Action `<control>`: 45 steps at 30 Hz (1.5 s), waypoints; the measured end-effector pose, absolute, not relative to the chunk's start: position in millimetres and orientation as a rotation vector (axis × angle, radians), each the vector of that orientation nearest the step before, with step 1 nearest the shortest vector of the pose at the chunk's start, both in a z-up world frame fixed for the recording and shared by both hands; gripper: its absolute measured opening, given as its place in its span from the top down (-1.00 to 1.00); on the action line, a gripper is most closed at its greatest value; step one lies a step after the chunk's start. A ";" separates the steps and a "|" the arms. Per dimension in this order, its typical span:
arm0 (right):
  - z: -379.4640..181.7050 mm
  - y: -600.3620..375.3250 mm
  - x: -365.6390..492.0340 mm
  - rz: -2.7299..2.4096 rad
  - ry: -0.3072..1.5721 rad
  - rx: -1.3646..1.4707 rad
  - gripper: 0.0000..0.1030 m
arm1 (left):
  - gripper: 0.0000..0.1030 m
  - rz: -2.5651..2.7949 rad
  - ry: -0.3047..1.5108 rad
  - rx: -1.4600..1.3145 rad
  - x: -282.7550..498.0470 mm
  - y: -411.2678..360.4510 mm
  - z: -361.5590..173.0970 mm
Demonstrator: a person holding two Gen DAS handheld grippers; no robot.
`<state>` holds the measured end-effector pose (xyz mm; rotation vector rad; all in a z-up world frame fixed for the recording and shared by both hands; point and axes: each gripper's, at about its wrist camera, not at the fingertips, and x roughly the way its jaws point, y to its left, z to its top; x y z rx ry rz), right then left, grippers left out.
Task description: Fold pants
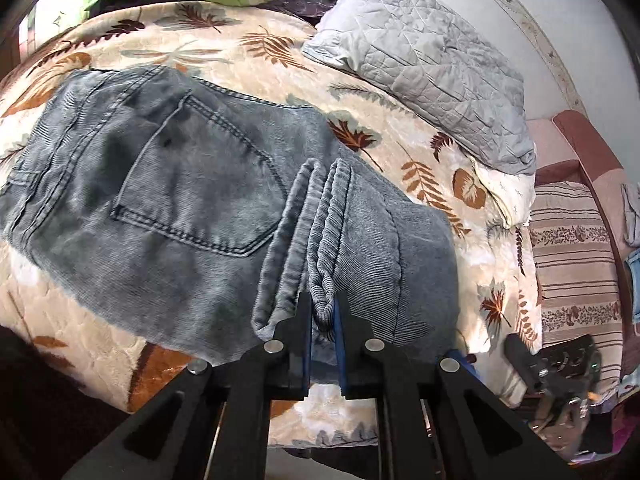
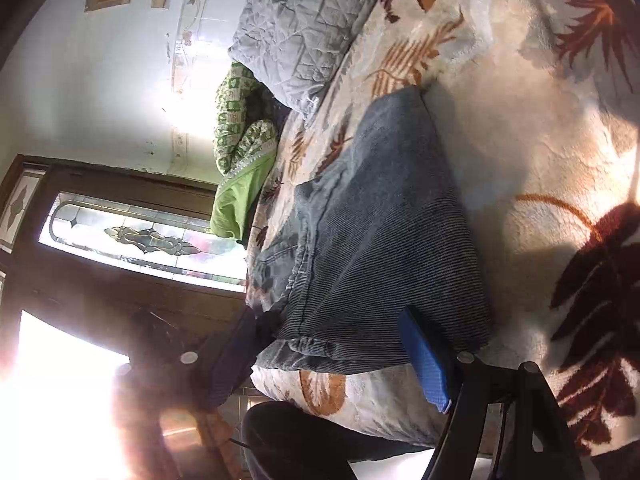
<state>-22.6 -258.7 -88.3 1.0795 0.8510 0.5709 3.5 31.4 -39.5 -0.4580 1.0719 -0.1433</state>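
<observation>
One pair of pants (image 1: 168, 200) lies folded on the bed (image 1: 224, 40), near its front edge; the cloth is faded grey-blue denim, finely ribbed, with dark double stitching round a five-sided back pocket (image 1: 192, 184); the leg ends are doubled over the seat, their hems (image 1: 316, 240) bunched in thick rounded ridges; the left tongs (image 1: 323, 312) are clenched on those hem layers, blue pads pressing the fabric from both sides; the right tongs (image 2: 332, 354) stand released, jaws wide on either side of the pants' near folded edge, pads clear of it; the bed's blanket is plush cream fleece printed with brown and rust leaves; a grey quilted pillow (image 1: 420, 60) rests at the bed's far side, crumpled, beside a green patterned quilt (image 2: 240, 148).
</observation>
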 end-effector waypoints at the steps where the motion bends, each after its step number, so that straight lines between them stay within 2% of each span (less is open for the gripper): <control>1: -77.3 -260.2 -25.0 0.573 0.826 1.059 -0.49 | 0.80 -0.137 1.110 -0.468 3.4 33.6 -51.2; 3: -57.6 -262.0 -26.0 0.571 0.788 1.018 -0.50 | 0.80 -0.132 1.172 -0.500 6.8 35.9 -74.8; 8: -50.8 -251.4 -6.7 0.577 0.826 0.975 -0.51 | 0.79 -0.155 1.164 -0.485 10.3 33.6 -70.6; 10: -71.5 -243.7 3.5 0.555 0.905 0.971 -0.54 | 0.76 -0.170 1.181 -0.510 10.0 37.7 -72.1; 11: -93.9 -239.5 9.0 0.493 1.016 0.966 -0.53 | 0.76 -0.182 1.189 -0.510 8.6 38.4 -68.4; 12: -112.2 -240.9 7.1 0.486 1.035 1.017 -0.47 | 0.77 -0.199 1.174 -0.502 7.6 37.4 -59.2; 13: -110.8 -246.3 2.0 0.493 0.964 1.042 -0.47 | 0.74 -0.220 1.134 -0.485 5.9 34.6 -45.1; 14: -110.4 -246.8 1.8 0.504 0.979 1.049 -0.47 | 0.71 -0.249 1.084 -0.467 4.5 29.5 -29.4; 15: -109.3 -247.0 1.7 0.505 0.982 1.040 -0.47 | 0.59 -0.284 1.039 -0.456 4.0 23.8 -14.4; 16: -110.3 -246.3 2.1 0.504 0.983 1.037 -0.47 | 0.34 -0.330 1.002 -0.456 5.1 17.7 -2.1; 18: -110.3 -246.2 0.8 0.498 0.971 1.037 -0.47 | 0.05 -0.404 0.962 -0.463 12.4 4.7 6.6; 21: -112.5 -251.1 0.8 0.509 0.972 1.084 -0.47 | 0.05 -0.332 1.098 -0.388 29.7 -6.7 -33.5; 22: -111.6 -253.8 1.8 0.515 0.990 1.100 -0.47 | 0.14 -0.282 1.169 -0.341 36.2 -9.0 -55.0; 23: -106.8 -256.4 3.9 0.519 1.004 1.095 -0.47 | 0.32 -0.256 1.211 -0.317 38.5 -8.1 -73.8; 24: -98.5 -261.0 6.1 0.520 0.994 1.079 -0.47 | 0.60 -0.244 1.159 -0.277 34.1 -6.7 -73.9; 25: -87.5 -265.8 8.7 0.528 0.968 1.063 -0.47 | 0.64 -0.243 1.148 -0.249 32.4 -8.0 -70.5; 28: -62.5 -276.2 34.7 0.573 0.922 1.066 -0.47 | 0.63 -0.240 1.160 -0.249 33.5 -7.0 -67.5; 30: -63.4 -272.9 65.8 0.608 0.969 1.085 -0.48 | 0.63 -0.239 1.155 -0.240 32.7 -7.3 -66.8; 33: -96.3 -263.7 113.2 0.502 1.101 1.003 -0.49 | 0.62 -0.247 1.149 -0.245 33.3 -6.9 -69.4; 35: -116.8 -266.8 125.8 0.490 1.093 1.102 -0.48 | 0.62 -0.253 1.154 -0.255 35.0 -5.3 -70.5; 38: -83.5 -269.9 115.6 0.481 1.070 1.044 -0.48 | 0.60 -0.266 1.149 -0.260 33.6 -3.0 -71.8; 42: -50.3 -266.1 68.4 0.532 1.046 0.951 -0.49 | 0.34 -0.297 1.139 -0.281 31.5 -4.2 -70.0; 45: -82.3 -254.6 40.5 0.467 1.147 0.903 -0.60 | 0.10 -0.321 1.138 -0.284 31.5 -9.3 -68.3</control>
